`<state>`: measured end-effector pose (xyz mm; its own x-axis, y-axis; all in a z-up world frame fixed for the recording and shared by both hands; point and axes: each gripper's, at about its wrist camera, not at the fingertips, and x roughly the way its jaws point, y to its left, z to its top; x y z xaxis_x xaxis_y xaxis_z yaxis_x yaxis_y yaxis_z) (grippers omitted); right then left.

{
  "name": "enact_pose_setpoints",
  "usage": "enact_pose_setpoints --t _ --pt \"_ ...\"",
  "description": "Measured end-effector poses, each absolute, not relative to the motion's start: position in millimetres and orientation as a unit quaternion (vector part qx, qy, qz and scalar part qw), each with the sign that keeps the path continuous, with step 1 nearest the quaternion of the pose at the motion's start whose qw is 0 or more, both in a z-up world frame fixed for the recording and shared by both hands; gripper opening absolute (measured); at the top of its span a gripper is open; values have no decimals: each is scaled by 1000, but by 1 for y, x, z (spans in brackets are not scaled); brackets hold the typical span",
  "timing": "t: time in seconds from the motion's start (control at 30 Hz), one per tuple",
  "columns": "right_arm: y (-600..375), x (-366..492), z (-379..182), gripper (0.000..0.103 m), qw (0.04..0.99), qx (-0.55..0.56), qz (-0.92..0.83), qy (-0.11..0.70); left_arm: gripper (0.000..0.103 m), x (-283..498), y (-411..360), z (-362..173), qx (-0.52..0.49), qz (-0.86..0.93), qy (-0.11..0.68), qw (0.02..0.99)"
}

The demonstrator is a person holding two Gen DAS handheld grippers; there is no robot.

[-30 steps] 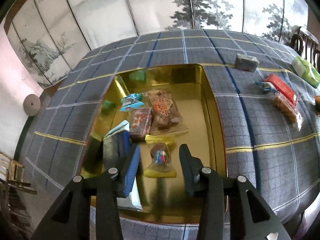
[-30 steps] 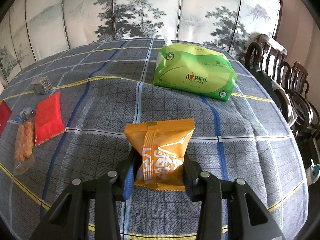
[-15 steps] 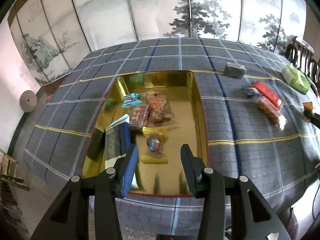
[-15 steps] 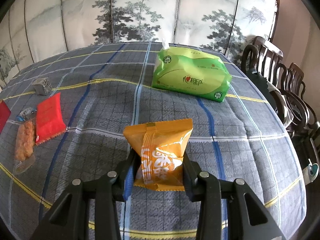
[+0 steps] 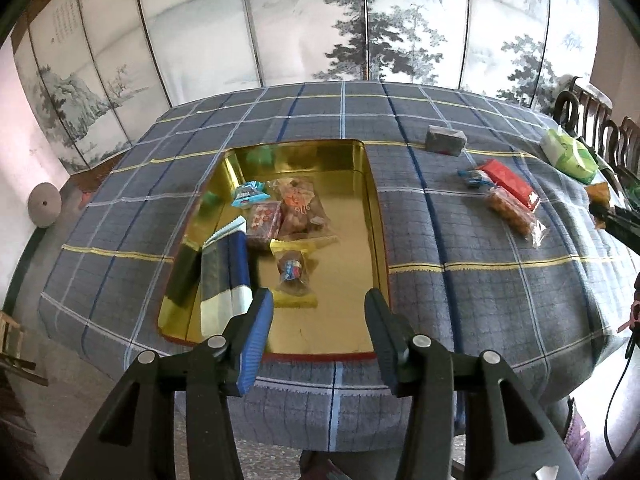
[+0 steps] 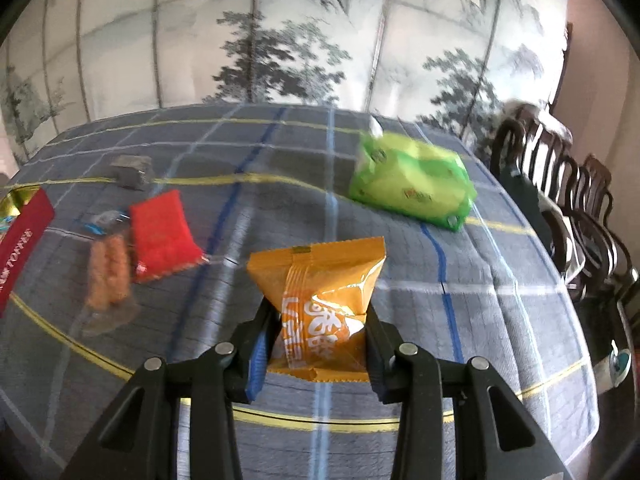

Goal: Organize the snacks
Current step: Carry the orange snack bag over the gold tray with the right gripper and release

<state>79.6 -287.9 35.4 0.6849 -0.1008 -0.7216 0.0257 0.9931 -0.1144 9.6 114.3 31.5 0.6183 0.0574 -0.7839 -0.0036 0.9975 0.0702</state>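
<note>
A round table draped in a blue-grey plaid cloth (image 5: pixel 460 272) fills both views, backed by a folding screen painted with ink pines (image 5: pixel 360 32). The gold tin tray (image 5: pixel 372 216) lies open on the cloth and serves as my landmark: inside it, along its left wall, sits a dark blue-and-white packet (image 5: pixel 226 276), with a red-patterned packet (image 5: pixel 264 220), a clear bag with orange print (image 5: pixel 298 208), a small blue-and-white packet (image 5: pixel 248 194) and a clear-wrapped sweet (image 5: pixel 294 272) clustered toward its middle. My left gripper (image 5: pixel 318 332) hangs over the tray's near edge, its two fingers spread wide with nothing between them. To the right of the tray, well apart from it, lie a green tissue pack (image 6: pixel 412 180), a red packet (image 6: pixel 162 236), a clear bag of orange-brown snacks (image 6: pixel 108 272), a tiny blue-wrapped piece (image 6: pixel 102 218) and, farther back, a small grey box (image 6: pixel 130 172). Dark wooden chairs (image 6: pixel 572 216) stand beyond the table's right side. My right gripper (image 6: pixel 316 340) is clamped on an orange snack packet (image 6: pixel 320 276), held upright above the cloth to the right of the tray, nearer than the tissue pack.
</note>
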Motion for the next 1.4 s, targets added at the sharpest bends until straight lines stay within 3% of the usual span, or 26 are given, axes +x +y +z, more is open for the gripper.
enact_pose_setpoints --t 0.57,0.9,1.4 --pt "-155 75 95 40 928 -123 70 344 48 -15 152 27 -5 48 430 902" --pt "-36 90 114 40 910 -140 197 337 60 -28 172 34 -1 70 414 907" --pt "103 180 61 40 826 -96 303 466 69 -37 192 38 27 70 401 913"
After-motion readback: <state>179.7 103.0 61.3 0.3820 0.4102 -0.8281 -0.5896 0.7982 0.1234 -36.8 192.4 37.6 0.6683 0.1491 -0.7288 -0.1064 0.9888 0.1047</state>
